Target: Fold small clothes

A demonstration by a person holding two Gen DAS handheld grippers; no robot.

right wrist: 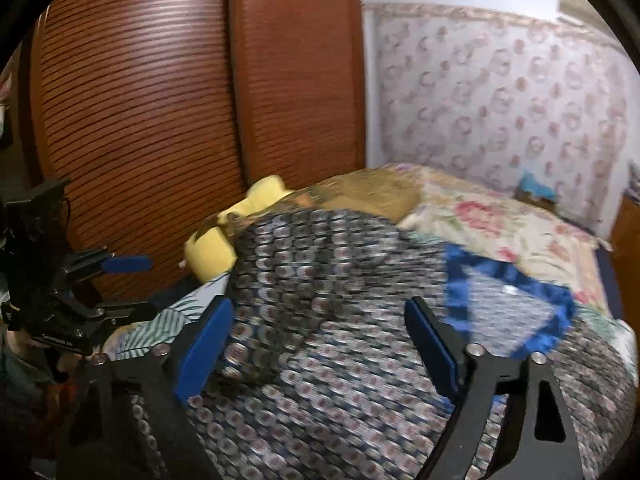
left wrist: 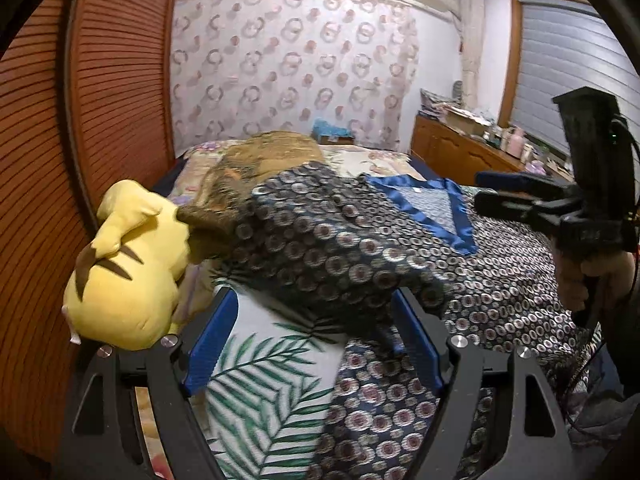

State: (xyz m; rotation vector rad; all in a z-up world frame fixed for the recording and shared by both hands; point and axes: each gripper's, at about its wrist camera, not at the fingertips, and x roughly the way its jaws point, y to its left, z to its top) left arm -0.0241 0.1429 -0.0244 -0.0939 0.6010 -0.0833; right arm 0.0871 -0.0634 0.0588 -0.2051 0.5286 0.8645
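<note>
left wrist: silky ring-patterned garment (left wrist: 352, 240)

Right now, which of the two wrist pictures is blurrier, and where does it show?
Right wrist view: smeared throughout, the patterned garment streaked. Left wrist view: sharper, with blur on the yellow plush toy and the near cloth. Both bend the wardrobe doors at the edges.

The bed (left wrist: 400, 158) is covered toward its head by a floral sheet (right wrist: 500, 220) and at the near left corner by a palm-leaf print cloth (left wrist: 272, 392). A dark ring-patterned garment with a blue satin neckline (left wrist: 360, 248) lies spread across the middle. A yellow plush toy (left wrist: 128, 280) rests at the left edge, a brown blanket (left wrist: 276, 152) heaped just behind it.
</note>
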